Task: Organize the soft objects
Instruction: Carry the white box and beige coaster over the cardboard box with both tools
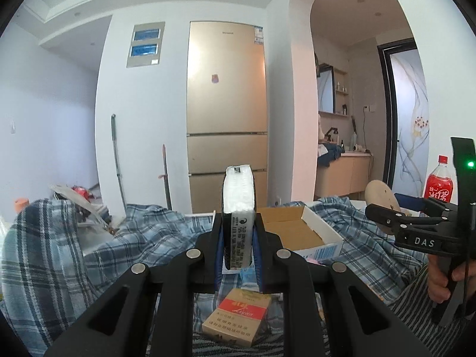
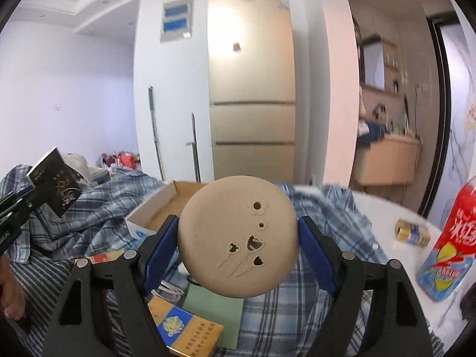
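Note:
My left gripper (image 1: 239,226) is shut on a slim black pack with a white wrapped top (image 1: 239,196), held upright on edge. In the right wrist view the same black pack with gold print (image 2: 56,184) shows at far left, above the plaid cloth (image 2: 327,217). My right gripper (image 2: 238,239) is shut on a round beige disc with flower cut-outs (image 2: 226,226), its blue pads pressing both sides. The left wrist view shows that disc (image 1: 379,193) at the right, just right of an open cardboard box (image 1: 297,229).
A blue plaid cloth (image 1: 142,238) covers the surface. On it lie a red-and-tan pack (image 1: 235,318), a yellow-and-blue pack (image 2: 184,330) and a green card (image 2: 214,315). A red drink bottle (image 2: 446,250) stands at the right by a small item (image 2: 412,232). A hand (image 1: 440,282) holds the right gripper.

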`<state>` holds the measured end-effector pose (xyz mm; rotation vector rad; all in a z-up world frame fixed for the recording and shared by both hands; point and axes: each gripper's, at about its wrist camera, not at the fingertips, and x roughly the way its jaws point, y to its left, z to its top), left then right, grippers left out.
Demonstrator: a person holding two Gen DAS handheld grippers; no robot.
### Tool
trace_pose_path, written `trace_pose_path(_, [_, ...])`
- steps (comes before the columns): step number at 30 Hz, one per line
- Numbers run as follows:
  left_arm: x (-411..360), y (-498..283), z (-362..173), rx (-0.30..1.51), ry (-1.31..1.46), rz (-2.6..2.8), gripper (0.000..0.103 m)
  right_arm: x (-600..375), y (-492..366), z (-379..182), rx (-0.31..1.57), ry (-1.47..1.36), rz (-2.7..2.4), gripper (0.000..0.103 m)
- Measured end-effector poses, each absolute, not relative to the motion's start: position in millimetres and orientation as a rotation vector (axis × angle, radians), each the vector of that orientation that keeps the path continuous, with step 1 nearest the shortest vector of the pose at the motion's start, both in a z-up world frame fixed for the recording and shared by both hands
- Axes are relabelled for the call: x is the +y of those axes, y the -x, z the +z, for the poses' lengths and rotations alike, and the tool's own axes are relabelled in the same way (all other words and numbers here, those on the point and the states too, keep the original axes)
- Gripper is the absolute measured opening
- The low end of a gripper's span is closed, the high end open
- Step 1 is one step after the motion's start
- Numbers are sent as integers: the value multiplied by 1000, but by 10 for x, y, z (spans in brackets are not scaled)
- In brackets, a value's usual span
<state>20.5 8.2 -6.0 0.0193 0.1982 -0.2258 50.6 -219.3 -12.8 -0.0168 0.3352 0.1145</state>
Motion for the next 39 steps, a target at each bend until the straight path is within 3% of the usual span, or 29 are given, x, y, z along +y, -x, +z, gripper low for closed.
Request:
trace_pose_path(10, [35, -97, 57, 220, -5, -209, 18, -2065, -265, -28, 189, 67, 93, 79])
trace_pose_path(17, [-181, 59, 285, 125, -74, -201, 18, -2063, -202, 177, 178, 43, 70, 79])
trace_pose_path(34, [-577, -374, 1483, 18, -54, -200, 18, -2013, -555, 1315, 20, -18, -3, 79])
trace_pose_path(39, [-501, -503, 1533, 43, -19, -188, 18, -2004, -640, 1409, -9, -40, -7, 79])
